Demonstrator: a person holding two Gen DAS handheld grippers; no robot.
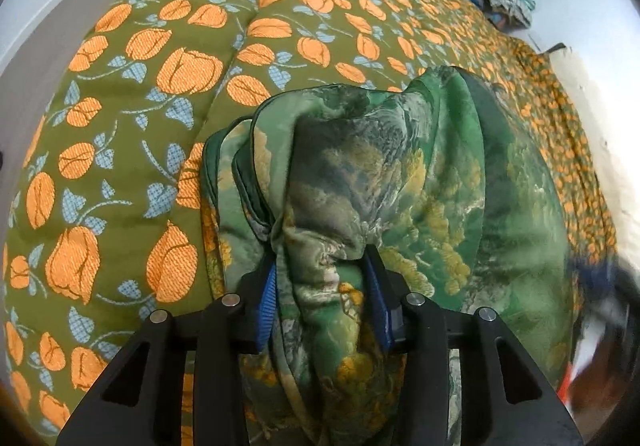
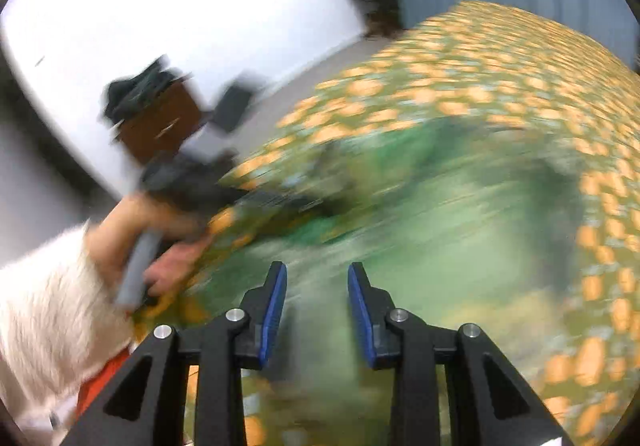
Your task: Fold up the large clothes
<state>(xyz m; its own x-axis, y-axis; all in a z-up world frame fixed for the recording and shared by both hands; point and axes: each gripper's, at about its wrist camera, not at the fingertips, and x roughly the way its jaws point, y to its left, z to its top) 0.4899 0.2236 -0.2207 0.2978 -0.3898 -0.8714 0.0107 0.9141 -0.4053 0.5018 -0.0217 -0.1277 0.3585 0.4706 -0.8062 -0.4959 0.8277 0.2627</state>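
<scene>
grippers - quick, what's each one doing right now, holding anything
Left gripper: shut on a bunched fold of the green garment.
Right gripper: open, nothing between its fingers.

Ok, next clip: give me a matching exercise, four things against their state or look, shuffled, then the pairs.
Things:
1. left gripper
2. right gripper
3. bedspread
4. sleeve

States:
A. white and fuzzy
B. olive with orange flowers
C. jaws apart, nothing between them
D. clamped on a bunch of green garment

Pairs: 1-D, 2-C, 3-B, 4-A
</scene>
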